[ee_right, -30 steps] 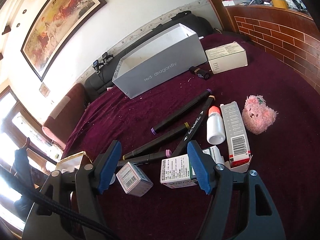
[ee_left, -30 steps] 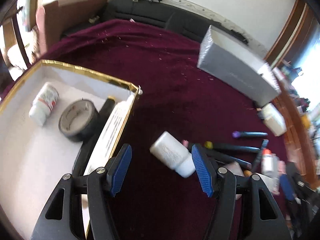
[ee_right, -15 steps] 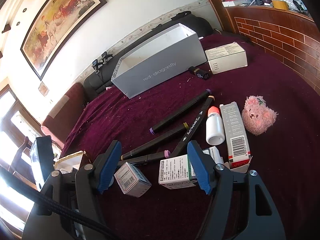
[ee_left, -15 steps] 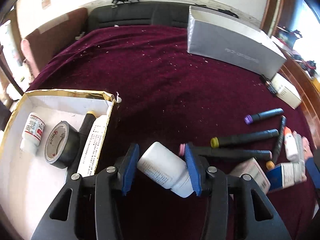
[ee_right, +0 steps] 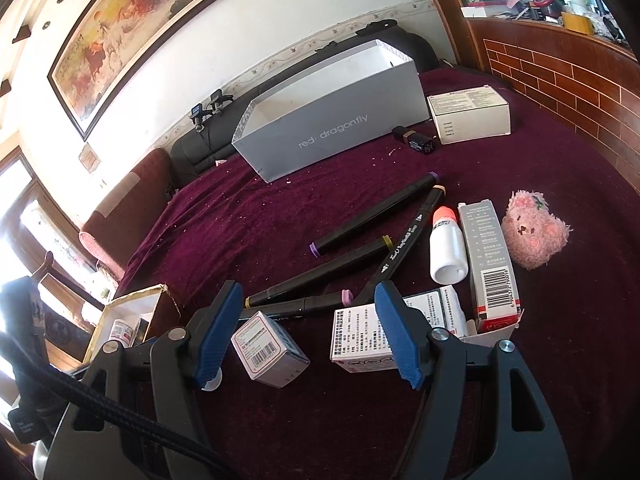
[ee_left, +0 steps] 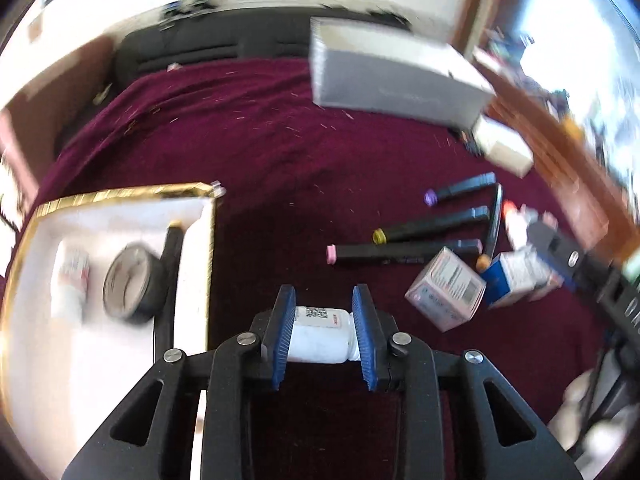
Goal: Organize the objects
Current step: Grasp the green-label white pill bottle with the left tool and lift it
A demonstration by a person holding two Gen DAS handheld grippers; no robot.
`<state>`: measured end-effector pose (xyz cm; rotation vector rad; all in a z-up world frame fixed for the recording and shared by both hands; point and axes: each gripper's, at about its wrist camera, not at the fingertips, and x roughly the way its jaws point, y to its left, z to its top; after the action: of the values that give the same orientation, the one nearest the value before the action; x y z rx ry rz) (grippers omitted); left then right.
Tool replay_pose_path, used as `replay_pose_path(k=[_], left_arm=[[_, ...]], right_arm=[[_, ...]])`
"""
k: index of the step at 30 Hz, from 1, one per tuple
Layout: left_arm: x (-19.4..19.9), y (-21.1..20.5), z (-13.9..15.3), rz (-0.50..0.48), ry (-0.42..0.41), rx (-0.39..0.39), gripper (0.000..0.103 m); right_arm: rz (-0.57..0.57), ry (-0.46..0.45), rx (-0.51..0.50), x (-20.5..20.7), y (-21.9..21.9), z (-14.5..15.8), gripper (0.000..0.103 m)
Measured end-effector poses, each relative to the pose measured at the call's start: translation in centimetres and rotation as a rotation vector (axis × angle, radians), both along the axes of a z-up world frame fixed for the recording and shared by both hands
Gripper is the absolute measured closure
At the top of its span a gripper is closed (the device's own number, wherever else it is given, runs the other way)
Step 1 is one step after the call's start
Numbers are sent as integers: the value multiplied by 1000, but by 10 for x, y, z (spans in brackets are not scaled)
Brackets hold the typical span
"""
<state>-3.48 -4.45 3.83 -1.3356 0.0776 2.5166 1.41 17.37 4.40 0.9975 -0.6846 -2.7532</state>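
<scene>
Left wrist view: the left hand-held gripper [ee_left: 323, 334] is closing, its blue pads pressed on both ends of a white bottle [ee_left: 320, 334] lying crosswise between them, above the maroon desk [ee_left: 260, 160]. The gold-rimmed tray [ee_left: 120, 194] sits just left, at the desk's left edge; bare cloth lies ahead.

Right wrist view: the right hand-held gripper [ee_right: 310, 334] stands apart, empty, over a small barcoded box [ee_right: 270, 354] and a white carton [ee_right: 362, 340]. The black markers [ee_right: 376, 216] lie beyond, the grey box [ee_right: 340, 128] near the far edge.

Both wrist views look down, sharing the markers [ee_left: 404, 252].
</scene>
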Motion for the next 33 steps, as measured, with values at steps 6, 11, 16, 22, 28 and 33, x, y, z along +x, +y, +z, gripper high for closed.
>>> replay_pose_path(k=[6,11,16,22,28,33], left_arm=[[-18,9,-24,-63,-178,72,76],[8,12,-20,-186,-292,158,76],[40,9,2,-308,-172,81,66],[59,11,2,-409,-86,-93,58],[64,29,-6,-455,-68,-195,58],[65,39,-19,-403,-81,-230,74]], right_arm=[[-5,4,7,1,-1,2,35],[-2,-4,-7,-1,0,1,35],[2,-6,-11,-1,0,0,35],[0,-22,-5,-3,-1,-3,35],[2,-26,6,-4,-2,-5,35],[13,-22,15,-5,-4,-5,35]])
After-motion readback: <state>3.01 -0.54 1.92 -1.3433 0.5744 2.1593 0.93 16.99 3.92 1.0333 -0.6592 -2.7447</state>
